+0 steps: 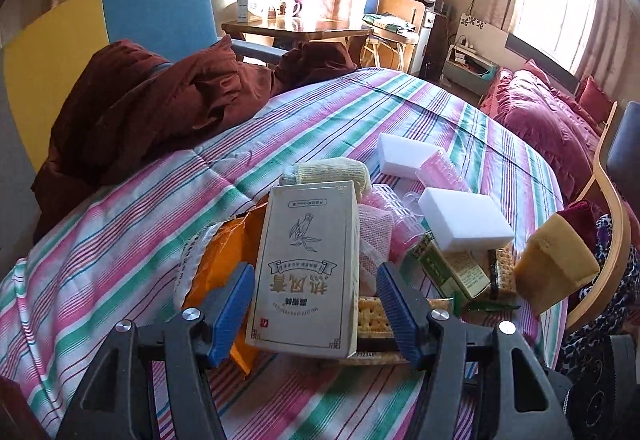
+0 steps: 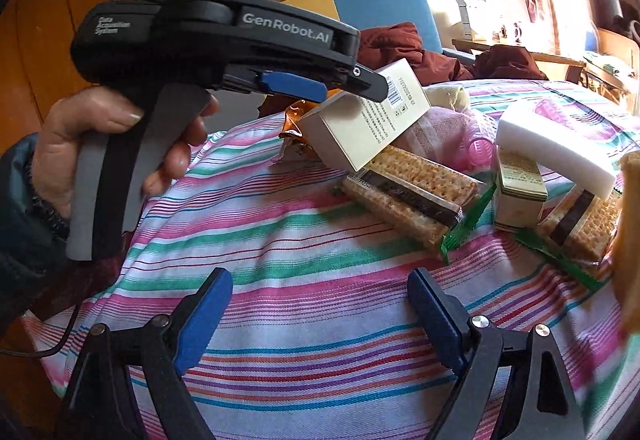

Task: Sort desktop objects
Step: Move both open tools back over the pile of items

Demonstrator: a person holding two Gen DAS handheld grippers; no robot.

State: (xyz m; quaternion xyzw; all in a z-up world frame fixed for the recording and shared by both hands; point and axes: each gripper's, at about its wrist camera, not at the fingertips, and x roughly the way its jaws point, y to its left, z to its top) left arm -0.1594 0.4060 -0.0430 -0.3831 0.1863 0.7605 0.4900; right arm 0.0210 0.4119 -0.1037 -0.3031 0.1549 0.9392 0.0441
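A tall beige box (image 1: 308,268) with printed characters lies tilted on a pile of items, between the blue fingers of my left gripper (image 1: 316,280). The left pad sits against it and a narrow gap shows on the right side, so the jaws stand open. In the right wrist view a hand (image 2: 100,144) holds that gripper, and the box (image 2: 372,116) leans on a cracker pack (image 2: 412,192). My right gripper (image 2: 320,304) hangs open over the bare striped cloth (image 2: 300,240), holding nothing. White sponge blocks (image 1: 464,218), a yellow sponge (image 1: 556,264) and a small green box (image 1: 452,268) lie to the right.
An orange packet (image 1: 224,252), a rolled yellow cloth (image 1: 336,170) and pink mesh items (image 1: 440,172) crowd around the box. A dark red coat (image 1: 140,108) is heaped at the table's far left, before a blue chair (image 1: 156,12). A wooden chair (image 1: 616,224) stands at the right edge.
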